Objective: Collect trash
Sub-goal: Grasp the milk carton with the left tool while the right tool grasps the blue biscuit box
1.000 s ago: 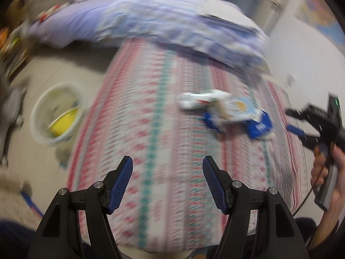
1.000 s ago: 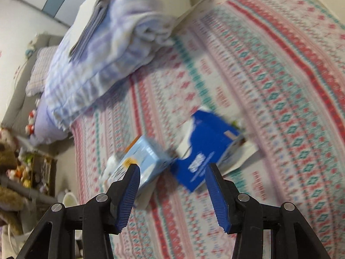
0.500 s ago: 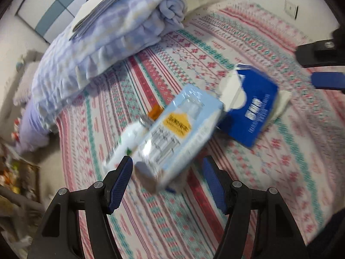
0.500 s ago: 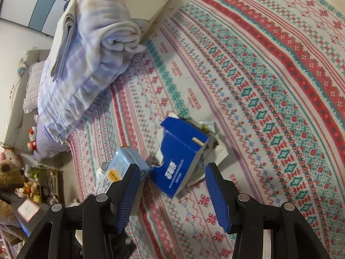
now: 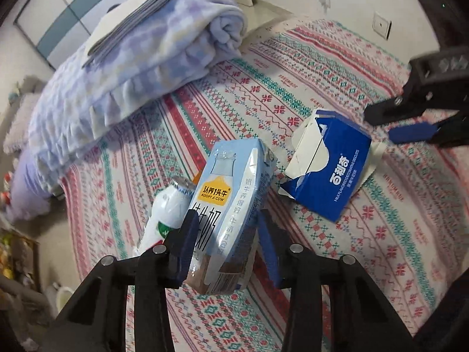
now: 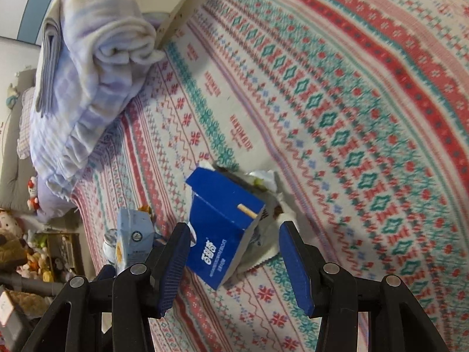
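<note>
left tool (image 5: 225,236) is straddling the pale blue milk carton (image 5: 231,205) on the bed (image 5: 395,234), fingers on either side of its long axis, not visibly pinching yet; right tool (image 6: 231,259) hangs spread over the blue box (image 6: 222,234)

The left hand-held gripper (image 5: 225,243), which a second ago hung back over the foot of the bed (image 5: 337,88) with nothing between its pads, has come forward to the trash pile, and the pale blue milk carton (image 5: 231,205) now stands between its narrowed jaws. The right hand-held gripper (image 6: 234,261) has moved in too: the blue biscuit box (image 6: 222,231) now sits between its spread fingers.
</note>
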